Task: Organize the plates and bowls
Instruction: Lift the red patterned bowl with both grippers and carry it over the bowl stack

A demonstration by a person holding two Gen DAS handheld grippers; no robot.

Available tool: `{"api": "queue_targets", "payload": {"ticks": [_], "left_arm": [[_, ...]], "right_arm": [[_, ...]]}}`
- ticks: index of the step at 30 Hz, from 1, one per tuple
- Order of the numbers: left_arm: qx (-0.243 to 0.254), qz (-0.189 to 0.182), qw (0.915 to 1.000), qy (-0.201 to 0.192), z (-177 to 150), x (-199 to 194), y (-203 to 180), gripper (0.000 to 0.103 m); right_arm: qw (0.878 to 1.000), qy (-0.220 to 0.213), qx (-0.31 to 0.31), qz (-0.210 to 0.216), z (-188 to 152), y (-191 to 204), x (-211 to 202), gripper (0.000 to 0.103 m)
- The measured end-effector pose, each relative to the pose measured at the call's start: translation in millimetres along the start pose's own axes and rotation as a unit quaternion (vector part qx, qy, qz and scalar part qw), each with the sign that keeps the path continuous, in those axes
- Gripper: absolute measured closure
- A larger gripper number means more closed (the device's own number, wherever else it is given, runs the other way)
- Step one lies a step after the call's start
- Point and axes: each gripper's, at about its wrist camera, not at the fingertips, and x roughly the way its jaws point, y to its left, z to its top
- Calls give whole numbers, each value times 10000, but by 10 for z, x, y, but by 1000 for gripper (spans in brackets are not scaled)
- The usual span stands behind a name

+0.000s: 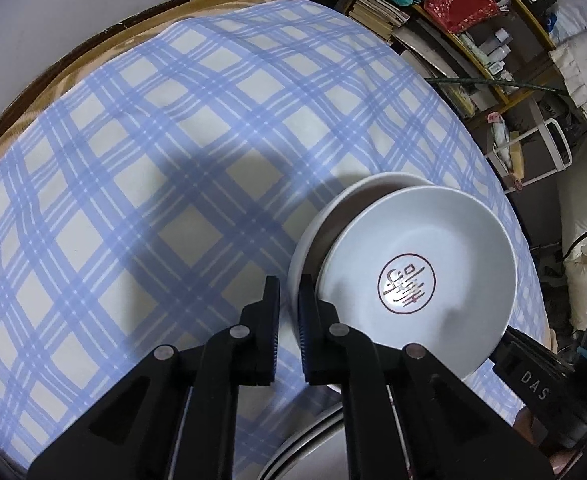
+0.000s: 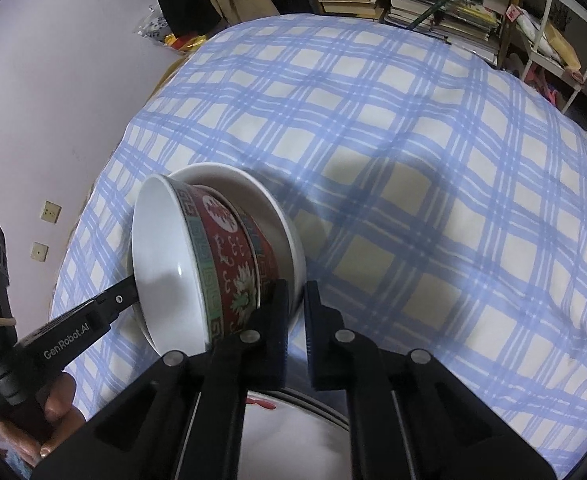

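Observation:
A red patterned bowl (image 2: 229,256) with a white inside and a red round emblem (image 1: 407,284) sits nested in a larger white dish (image 1: 313,232). My left gripper (image 1: 289,292) is shut on that dish's near rim, one finger outside and one between dish and bowl. My right gripper (image 2: 296,296) is shut on the same white dish (image 2: 289,240) at the opposite rim. The left gripper's body (image 2: 73,340) enters from the left, and its tip is hidden behind the bowl. The right gripper's body (image 1: 533,384) comes in at lower right, with its tip hidden too.
A blue plaid cloth (image 1: 153,160) covers the surface. Another plate (image 2: 293,420) with a dark rim lies under the grippers at the bottom edge. Crowded bookshelves (image 1: 453,20) and a white rack (image 2: 565,20) stand beyond the far edge. A wall (image 2: 53,100) is on the left.

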Motion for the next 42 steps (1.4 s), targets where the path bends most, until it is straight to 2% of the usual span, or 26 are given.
{"api": "queue_targets", "payload": {"ticks": [6,7,8,9,10,13,18,22,25,27,30,32,34,38,42], "left_arm": [[-30,-50,9999,98,1,55,-1,93],[-85,-95,9997,201,11,116,18,86],[-224,-127,9983,515,7,256,63,83],[-364,-252,9968,671,-13,343,92,84],[-458,-335,9966,604,-36,342,104,82],[-208,-141,9982,537,-41,293,-10,83],[33,1,9982,594,-33,278,-107,81],[226,194,9981,541,-19,254,-159,81],[373,363,9977,431,-30,214,-211,81],[605,491,9968,180,-47,110,-260,84],[695,116,9974,-158,-1,-138,-270,84],[685,85,9971,-306,59,-273,-260,84],[655,68,9971,-390,89,-336,-233,84],[561,-5,9981,-258,133,-287,-157,81],[630,-72,9977,-238,142,-266,-184,84]], "right_arm": [[9990,25,413,179,-5,-79,36,91],[9990,44,400,170,-9,-75,55,90],[9990,47,410,142,-20,-65,81,90],[9991,28,413,94,-35,-50,94,91],[9990,8,433,85,-46,-41,91,90],[9993,-117,339,-82,-83,8,76,91],[9981,-14,456,422,-60,-162,92,92],[9979,167,397,479,-27,-211,88,88],[9982,173,352,461,-23,-209,87,85],[9987,198,270,381,-20,-192,74,82],[9999,76,20,79,-1,-143,24,82],[9998,-7,-140,-130,23,-104,-10,82],[9999,34,-130,-96,46,-107,-25,82],[9999,-64,-61,-100,90,-162,-64,82],[9999,-66,122,70,106,-219,-89,82]]}}
